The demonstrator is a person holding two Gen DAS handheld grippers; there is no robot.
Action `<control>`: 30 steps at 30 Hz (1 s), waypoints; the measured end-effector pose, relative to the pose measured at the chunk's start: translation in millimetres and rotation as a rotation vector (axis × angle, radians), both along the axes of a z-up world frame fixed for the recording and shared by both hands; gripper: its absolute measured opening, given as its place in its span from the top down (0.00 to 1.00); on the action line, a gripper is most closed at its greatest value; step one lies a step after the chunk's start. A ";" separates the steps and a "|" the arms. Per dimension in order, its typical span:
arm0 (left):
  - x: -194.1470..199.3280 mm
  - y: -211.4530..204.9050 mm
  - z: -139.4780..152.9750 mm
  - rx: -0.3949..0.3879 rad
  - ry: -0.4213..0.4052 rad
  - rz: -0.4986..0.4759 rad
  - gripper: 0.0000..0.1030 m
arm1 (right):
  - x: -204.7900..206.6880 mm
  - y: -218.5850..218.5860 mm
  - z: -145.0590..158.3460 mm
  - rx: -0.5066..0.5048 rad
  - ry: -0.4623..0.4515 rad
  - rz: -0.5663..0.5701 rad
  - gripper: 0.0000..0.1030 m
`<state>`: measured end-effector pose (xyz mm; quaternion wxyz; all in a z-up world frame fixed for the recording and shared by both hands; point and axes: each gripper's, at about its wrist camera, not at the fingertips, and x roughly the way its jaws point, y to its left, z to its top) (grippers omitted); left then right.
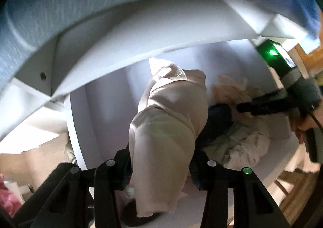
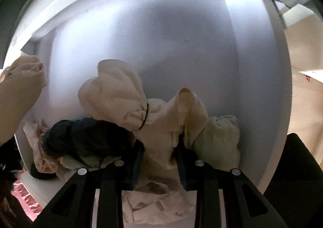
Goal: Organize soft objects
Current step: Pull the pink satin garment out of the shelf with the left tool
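My left gripper (image 1: pixel 160 167) is shut on a beige satin cloth (image 1: pixel 167 127), which hangs bunched in front of a white shelf compartment (image 1: pixel 105 111). The same cloth shows at the left edge of the right wrist view (image 2: pixel 18 95). My right gripper (image 2: pixel 159 155) is shut on a cream fleece bundle (image 2: pixel 159 127) tied with a black elastic band (image 2: pixel 145 116). It lies in the pile inside the compartment (image 2: pixel 161 36). A dark navy item (image 2: pixel 84 137) lies left of it, a pale green item (image 2: pixel 220 139) right of it. In the left wrist view the right gripper (image 1: pixel 252 106) reaches into the pile from the right.
A crumpled white cloth (image 2: pixel 153 203) lies at the front of the pile. A pinkish fluffy item (image 2: pixel 38 141) sits at the pile's left. Above, a white shelf board (image 1: pixel 121 32) overhangs. Pink fabric (image 1: pixel 8 199) lies low on the left, outside the shelf.
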<state>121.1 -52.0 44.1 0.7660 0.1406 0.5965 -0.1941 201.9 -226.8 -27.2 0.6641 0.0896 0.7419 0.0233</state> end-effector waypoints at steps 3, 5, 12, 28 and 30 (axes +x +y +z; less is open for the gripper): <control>-9.7 -2.0 -1.0 -0.002 -0.005 -0.036 0.55 | -2.0 -5.1 8.8 0.018 -0.018 -0.015 0.73; -12.3 -7.2 0.0 -0.008 -0.005 -0.054 0.56 | -3.6 -10.4 15.4 0.032 -0.031 -0.035 0.73; -41.3 -11.4 9.2 0.019 -0.021 -0.159 0.63 | -20.3 -25.3 29.3 0.063 -0.046 -0.072 0.74; -16.8 -33.7 -64.7 0.129 0.188 -0.244 0.23 | -8.5 5.5 6.1 0.008 -0.014 0.040 0.68; -6.3 -33.7 -68.1 0.112 0.207 -0.223 0.21 | -6.3 8.8 4.1 0.002 -0.009 0.054 0.63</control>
